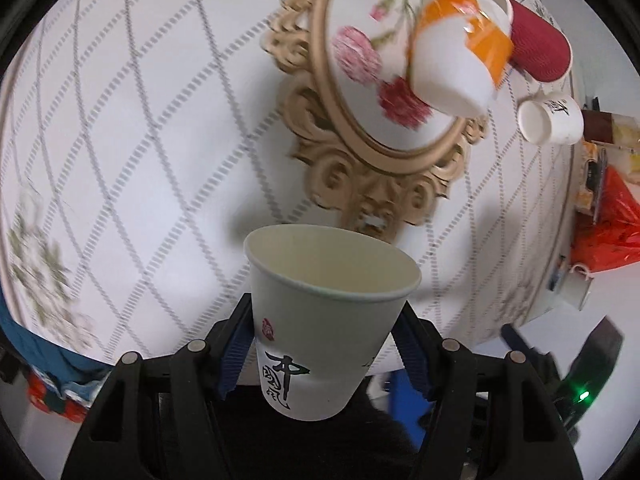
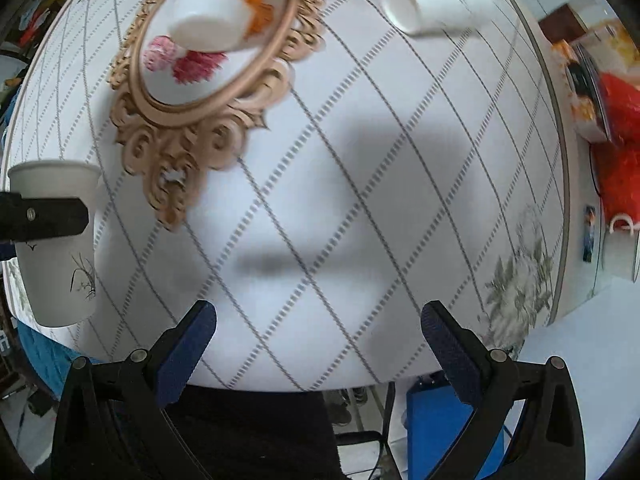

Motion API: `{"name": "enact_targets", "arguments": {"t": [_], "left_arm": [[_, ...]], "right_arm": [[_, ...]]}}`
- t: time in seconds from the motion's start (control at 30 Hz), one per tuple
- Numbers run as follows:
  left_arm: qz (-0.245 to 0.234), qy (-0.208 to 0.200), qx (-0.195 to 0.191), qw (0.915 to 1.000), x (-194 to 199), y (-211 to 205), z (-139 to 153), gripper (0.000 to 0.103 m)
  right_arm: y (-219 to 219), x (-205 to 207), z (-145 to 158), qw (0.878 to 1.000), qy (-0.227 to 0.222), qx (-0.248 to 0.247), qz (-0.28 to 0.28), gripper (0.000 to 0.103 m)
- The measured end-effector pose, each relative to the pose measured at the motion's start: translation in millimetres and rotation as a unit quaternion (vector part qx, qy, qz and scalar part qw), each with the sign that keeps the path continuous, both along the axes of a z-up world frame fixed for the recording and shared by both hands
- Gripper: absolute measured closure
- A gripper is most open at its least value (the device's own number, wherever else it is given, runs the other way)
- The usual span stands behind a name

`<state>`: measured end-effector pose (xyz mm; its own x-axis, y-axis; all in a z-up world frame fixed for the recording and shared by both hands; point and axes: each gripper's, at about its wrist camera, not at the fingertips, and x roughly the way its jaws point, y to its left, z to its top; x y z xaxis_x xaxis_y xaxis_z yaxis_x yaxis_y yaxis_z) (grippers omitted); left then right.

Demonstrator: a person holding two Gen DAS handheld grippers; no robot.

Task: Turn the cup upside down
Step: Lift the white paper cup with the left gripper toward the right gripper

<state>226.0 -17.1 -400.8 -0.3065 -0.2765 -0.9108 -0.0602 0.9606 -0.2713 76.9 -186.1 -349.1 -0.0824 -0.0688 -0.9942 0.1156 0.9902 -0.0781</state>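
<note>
Two views, and they split the scene between them. My left wrist camera shows the left gripper [image 1: 322,354] with its blue-padded jaws closed on the white paper cup [image 1: 326,304], mouth up and leaning a little, the black brush lettering on its side facing me; the pads press its wall on both sides below the rim, and the cup hangs above the near edge of the bench [image 1: 140,160]. My right wrist camera catches what the left cannot: the same cup [image 2: 56,248] in side profile at far left, held clear of the bench [image 2: 360,200] by a black finger [image 2: 44,220] of the left gripper crossing its wall. It also shows the right gripper [image 2: 318,334] with jaws spread wide, gripping nothing, above the diamond-patterned bench.
</note>
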Motion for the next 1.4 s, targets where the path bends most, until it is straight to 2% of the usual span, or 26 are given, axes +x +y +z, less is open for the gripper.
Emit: {"name": "enact_targets", "arguments": {"t": [0.27,0.5,0.63,0.7,0.8,1.03,1.1,1.17,1.2,1.23,1.4], "left_arm": [[0.020,0.014,-0.021,0.9995,-34,-44,-16,0.039],[-0.001,0.013,-0.002,0.9999,-40,-70,-28,0.039],[-0.010,0.016,0.007,0.9998,-41,-64,-32,0.039],[-0.013,0.018,0.009,0.9997,-42,-66,-35,0.039],[-0.020,0.014,0.016,0.9996,-46,-77,-40,0.039],[-0.026,0.005,0.028,0.9993,-49,-86,-41,0.038],[-0.031,-0.003,0.037,0.9988,-49,-86,-38,0.038],[-0.036,-0.008,0.042,0.9985,-48,-88,-36,0.029],[-0.038,-0.012,0.045,0.9982,-48,-87,-35,0.019],[-0.038,-0.017,0.047,0.9980,-47,-87,-35,0.015],[-0.034,-0.023,0.053,0.9977,-48,-83,-34,0.015]], "right_arm": [[-37,-40,-1,1.000,0.010,-0.006,-0.015,0.000],[-52,-71,-17,1.000,0.014,0.001,-0.022,0.000],[-65,-85,-22,0.999,0.018,0.006,-0.028,0.000],[-50,-78,-23,0.999,0.020,0.007,-0.030,0.000],[-52,-88,-19,0.999,0.021,0.007,-0.031,0.000],[-58,-82,-41,0.999,0.021,0.005,-0.029,0.000],[-54,-76,-39,0.999,0.020,0.004,-0.029,0.000],[-62,-67,-48,0.999,0.020,0.004,-0.030,0.000],[-62,-65,-49,0.999,0.020,0.004,-0.030,0.000],[-61,-62,-46,0.999,0.020,0.003,-0.030,0.000],[-60,-60,-46,0.999,0.019,0.002,-0.029,0.000]]}}
